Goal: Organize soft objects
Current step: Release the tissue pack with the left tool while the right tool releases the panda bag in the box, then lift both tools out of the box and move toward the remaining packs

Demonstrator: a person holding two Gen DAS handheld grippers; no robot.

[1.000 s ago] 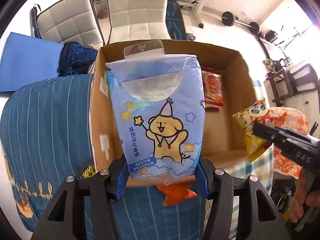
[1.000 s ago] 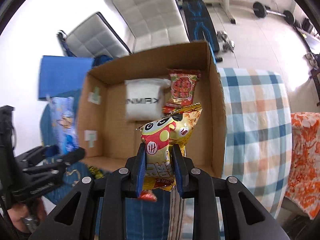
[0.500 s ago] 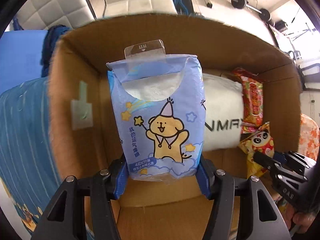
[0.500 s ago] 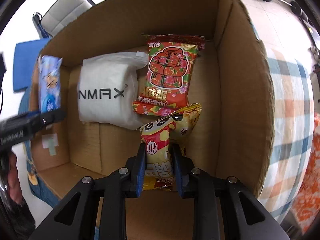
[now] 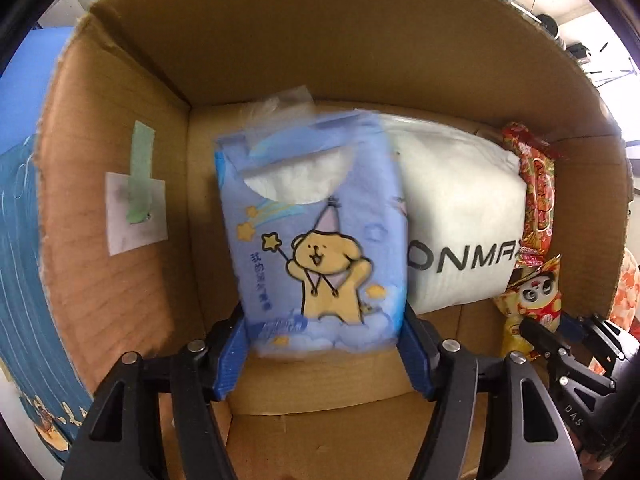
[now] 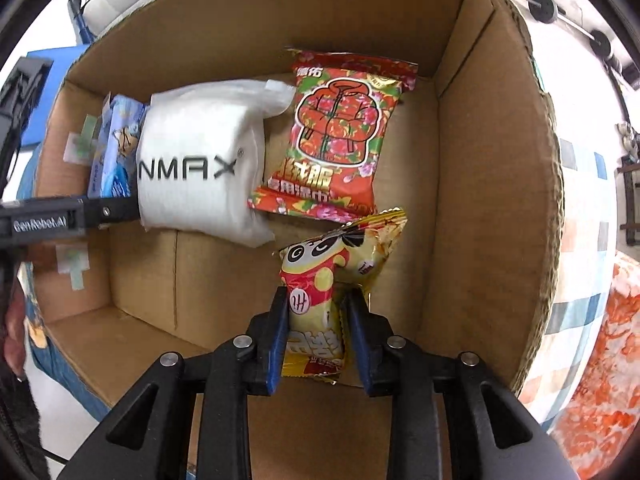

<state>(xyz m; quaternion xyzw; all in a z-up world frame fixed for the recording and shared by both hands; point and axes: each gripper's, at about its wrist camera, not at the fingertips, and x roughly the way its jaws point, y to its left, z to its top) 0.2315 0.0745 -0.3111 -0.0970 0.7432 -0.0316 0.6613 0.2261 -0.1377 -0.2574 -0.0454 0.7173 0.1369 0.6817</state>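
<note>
The left gripper [image 5: 323, 354] has its jaws clenched on the lower end of a blue tissue pack [image 5: 316, 240] printed with a yellow cartoon dog, held upright inside the cardboard box [image 5: 120, 160] between the left wall and a white ONMAX tissue bundle [image 5: 460, 224]. The right gripper [image 6: 318, 342] clamps the bottom of a yellow panda snack bag [image 6: 334, 264], low over the box's right side, just in front of a red jacket-print snack pack [image 6: 340, 136].

To finish this step well, each pack should probably be lowered until it rests on the box floor before the jaws let go, so neither flops onto its neighbour. The blue pack fits best slid flat into the gap beside the white bundle; whether the two already touch is hard to tell through the motion blur. The panda bag wants the bare cardboard ahead of the red pack, kept off the right wall.

The box holds the white bundle at rear left and the red pack lying flat beside it, edges touching or nearly so; the near floor is bare cardboard.
</note>
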